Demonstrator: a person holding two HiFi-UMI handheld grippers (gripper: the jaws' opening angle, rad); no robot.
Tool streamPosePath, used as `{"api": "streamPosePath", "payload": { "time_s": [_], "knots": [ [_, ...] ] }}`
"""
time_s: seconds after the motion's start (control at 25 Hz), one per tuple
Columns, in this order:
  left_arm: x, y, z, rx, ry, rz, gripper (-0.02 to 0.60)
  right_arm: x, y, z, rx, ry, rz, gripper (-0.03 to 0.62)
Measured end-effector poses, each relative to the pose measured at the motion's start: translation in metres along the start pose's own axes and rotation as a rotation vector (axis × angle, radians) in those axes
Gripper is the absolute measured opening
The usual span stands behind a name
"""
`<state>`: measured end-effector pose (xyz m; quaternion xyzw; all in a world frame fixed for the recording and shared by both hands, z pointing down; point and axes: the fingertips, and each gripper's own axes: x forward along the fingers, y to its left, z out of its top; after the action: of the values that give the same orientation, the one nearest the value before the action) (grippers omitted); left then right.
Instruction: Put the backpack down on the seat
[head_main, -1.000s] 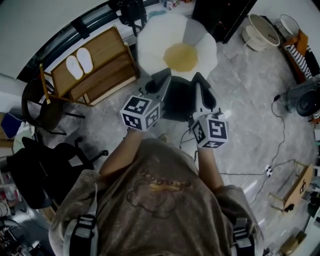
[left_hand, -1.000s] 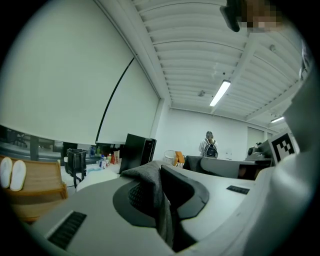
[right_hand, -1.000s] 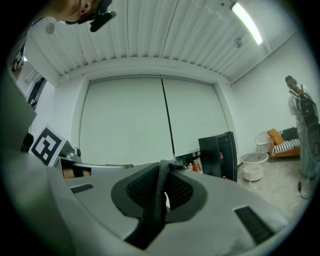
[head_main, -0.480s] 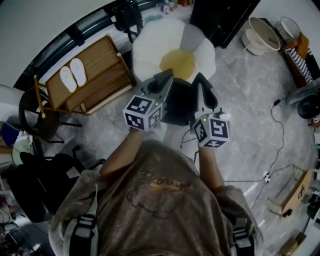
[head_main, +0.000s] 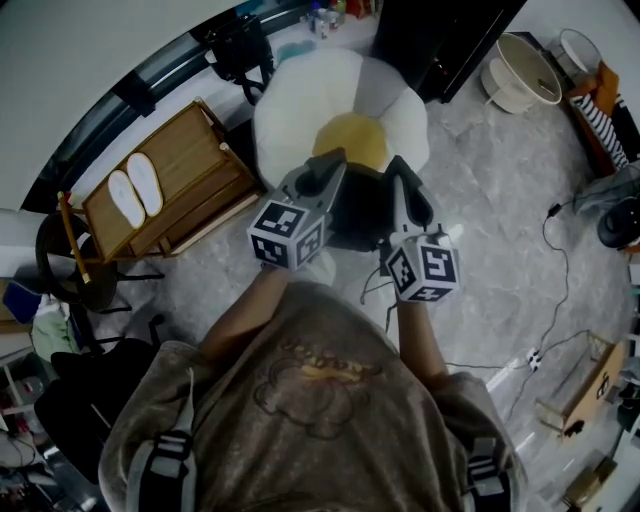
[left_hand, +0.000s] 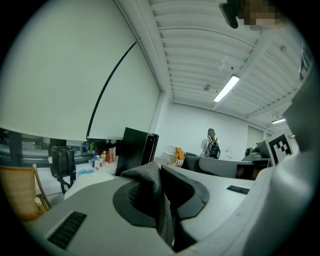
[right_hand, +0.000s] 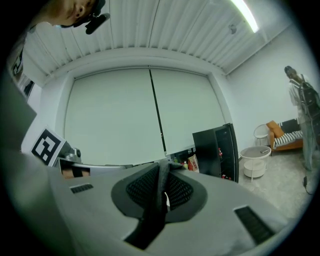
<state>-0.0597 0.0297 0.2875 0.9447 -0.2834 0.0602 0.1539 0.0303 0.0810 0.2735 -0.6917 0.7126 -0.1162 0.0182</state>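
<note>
Since your left gripper (head_main: 330, 165) and right gripper (head_main: 398, 170) are both clamping the backpack (head_main: 355, 215) by its fabric, it's hanging crosswise over the seat's (head_main: 300, 100) near edge, both grippers equally close.

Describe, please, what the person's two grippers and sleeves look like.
The left gripper and right gripper are light grey wedges with dark mesh pads. Each carries a white cube with black square markers. The person wears a short-sleeved brownish T-shirt.
</note>
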Motion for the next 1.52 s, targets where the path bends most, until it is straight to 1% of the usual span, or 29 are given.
{"api": "streamPosePath", "payload": {
  "time_s": [0.4, 0.72, 0.92, 1.08, 1.16, 1.36, 1.52],
  "knots": [
    [0.091, 0.056, 0.031, 0.018, 0.022, -0.046, 0.032, 0.098, -0.043, 0.018, 0.015, 0.003, -0.030, 0.037],
    [0.161, 0.093, 0.043, 0.025, 0.042, -0.043, 0.032, 0.170, -0.081, 0.023, -0.005, 0.020, -0.021, 0.037],
    [0.206, 0.117, 0.042, 0.027, 0.055, -0.016, 0.032, 0.212, -0.107, 0.017, 0.002, 0.045, 0.002, 0.037],
    [0.240, 0.133, 0.039, 0.021, 0.044, 0.026, 0.032, 0.242, -0.128, 0.013, -0.034, 0.061, 0.037, 0.037],
    [0.256, 0.141, 0.037, 0.018, 0.046, 0.045, 0.032, 0.258, -0.138, 0.008, -0.031, 0.074, 0.052, 0.037],
    [0.287, 0.159, 0.029, -0.004, 0.053, 0.086, 0.032, 0.291, -0.160, -0.001, -0.030, 0.101, 0.079, 0.037],
    [0.311, 0.172, 0.022, -0.007, 0.062, 0.103, 0.031, 0.317, -0.174, -0.008, -0.037, 0.110, 0.093, 0.037]
  ]
}}
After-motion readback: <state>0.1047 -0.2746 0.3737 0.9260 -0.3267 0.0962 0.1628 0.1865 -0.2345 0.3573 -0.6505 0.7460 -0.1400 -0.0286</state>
